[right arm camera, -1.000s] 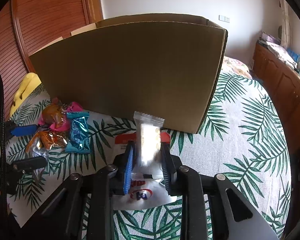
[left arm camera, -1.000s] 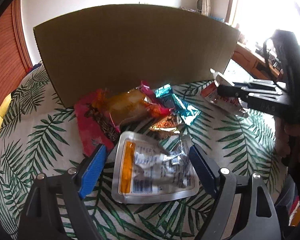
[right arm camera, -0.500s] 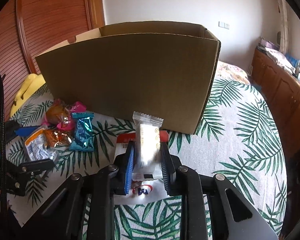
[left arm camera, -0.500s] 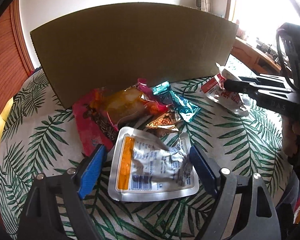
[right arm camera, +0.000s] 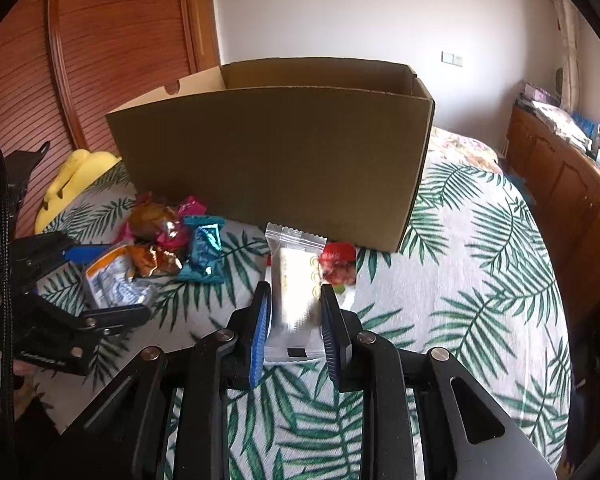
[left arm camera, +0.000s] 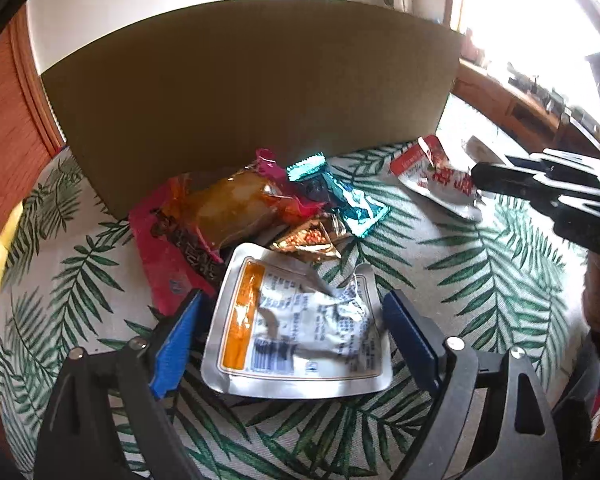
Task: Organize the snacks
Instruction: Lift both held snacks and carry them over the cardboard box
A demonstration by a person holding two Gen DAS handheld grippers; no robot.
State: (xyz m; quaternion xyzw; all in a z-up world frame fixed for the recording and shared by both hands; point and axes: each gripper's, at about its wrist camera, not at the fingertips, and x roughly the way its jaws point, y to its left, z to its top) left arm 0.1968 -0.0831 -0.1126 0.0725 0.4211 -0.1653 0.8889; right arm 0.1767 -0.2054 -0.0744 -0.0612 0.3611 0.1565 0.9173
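Observation:
My right gripper [right arm camera: 295, 292] is shut on a white snack packet [right arm camera: 296, 248], held upright in front of the open cardboard box [right arm camera: 276, 160]. A red-and-white pouch [right arm camera: 338, 266] lies on the cloth just behind it. My left gripper [left arm camera: 292, 300] hangs low over a crumpled silver pouch [left arm camera: 300, 332] with an orange stripe. Its jaws are opening, and the pouch lies between the blue pads without being pressed. Behind the pouch, against the box wall [left arm camera: 252, 100], sit a pink flat packet [left arm camera: 168, 256], an orange-wrapped snack [left arm camera: 236, 204], a gold wrapper [left arm camera: 312, 236] and a teal wrapper [left arm camera: 340, 196].
The leaf-print cloth [right arm camera: 480, 280] covers a round surface. A yellow plush toy [right arm camera: 76, 176] lies at its left edge by the wooden slatted door [right arm camera: 100, 60]. A wooden cabinet [right arm camera: 560, 184] runs along the right side.
The right gripper has risen and drawn back from the box with the white packet, so the box's open top now shows. The left gripper's jaws stand slightly wider over the silver pouch.

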